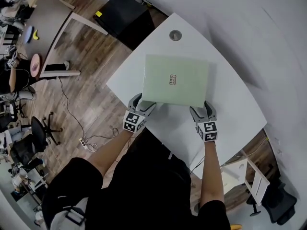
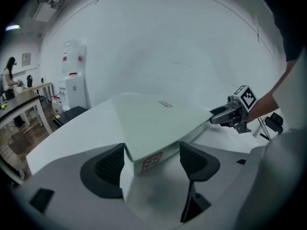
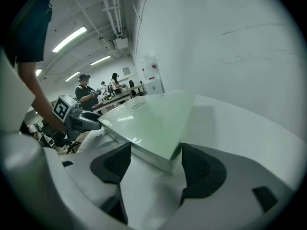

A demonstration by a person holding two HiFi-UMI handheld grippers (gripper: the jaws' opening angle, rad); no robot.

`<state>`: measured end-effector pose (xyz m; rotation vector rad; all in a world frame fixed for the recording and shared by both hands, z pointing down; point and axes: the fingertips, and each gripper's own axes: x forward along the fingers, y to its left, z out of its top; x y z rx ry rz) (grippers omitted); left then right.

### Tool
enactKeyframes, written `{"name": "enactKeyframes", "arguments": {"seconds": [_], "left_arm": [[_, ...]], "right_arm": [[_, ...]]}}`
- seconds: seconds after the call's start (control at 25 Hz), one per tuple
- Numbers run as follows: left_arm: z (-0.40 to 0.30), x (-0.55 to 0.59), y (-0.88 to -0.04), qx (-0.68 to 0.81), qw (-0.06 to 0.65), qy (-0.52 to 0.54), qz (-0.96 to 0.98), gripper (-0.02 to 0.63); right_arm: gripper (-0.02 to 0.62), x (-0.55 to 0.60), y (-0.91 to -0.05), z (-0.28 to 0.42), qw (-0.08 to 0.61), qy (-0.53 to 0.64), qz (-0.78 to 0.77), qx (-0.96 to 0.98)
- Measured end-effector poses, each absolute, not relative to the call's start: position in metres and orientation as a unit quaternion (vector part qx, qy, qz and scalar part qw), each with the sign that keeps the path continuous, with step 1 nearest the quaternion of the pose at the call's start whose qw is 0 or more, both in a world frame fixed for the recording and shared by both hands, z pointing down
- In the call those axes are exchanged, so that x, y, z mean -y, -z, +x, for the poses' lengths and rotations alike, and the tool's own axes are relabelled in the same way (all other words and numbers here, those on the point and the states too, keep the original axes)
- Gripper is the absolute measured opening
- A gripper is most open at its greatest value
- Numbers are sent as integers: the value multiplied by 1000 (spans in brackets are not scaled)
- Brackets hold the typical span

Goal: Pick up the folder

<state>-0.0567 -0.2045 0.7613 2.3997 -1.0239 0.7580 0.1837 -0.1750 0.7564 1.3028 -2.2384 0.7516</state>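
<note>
Pale-green, smooth and flat, the folder (image 1: 184,66) lies on the white table (image 1: 240,110), its label (image 1: 172,80) unreadable, my left gripper (image 1: 143,104) and right gripper (image 1: 202,110) gaping round its near corners.

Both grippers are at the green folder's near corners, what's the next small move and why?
Probably close both on the corners. The left gripper and right gripper each straddle a near corner of the folder with jaws open, and it lies flat on the table, so gripping comes before lifting.
</note>
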Motion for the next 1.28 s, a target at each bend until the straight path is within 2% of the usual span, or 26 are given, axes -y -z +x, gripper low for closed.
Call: {"name": "enactKeyframes", "arguments": {"seconds": [0.44,0.88,1.08,1.28], "left_arm": [[-45,226,-766,365,205,-260,870,356],[-33,230,-732,366,195,-232,880,356],[-34,221,-747,338,224,-241,882,356],[-38,223,-751,336,267,-219,876,359]], "right_arm": [[316,191,-763,190,228,-238,490,807],[316,185,-735,199,218,-228,527,789],[316,174,-744,199,230,-239,517,789],[318,168,-748,200,200,-273,510,791]]}}
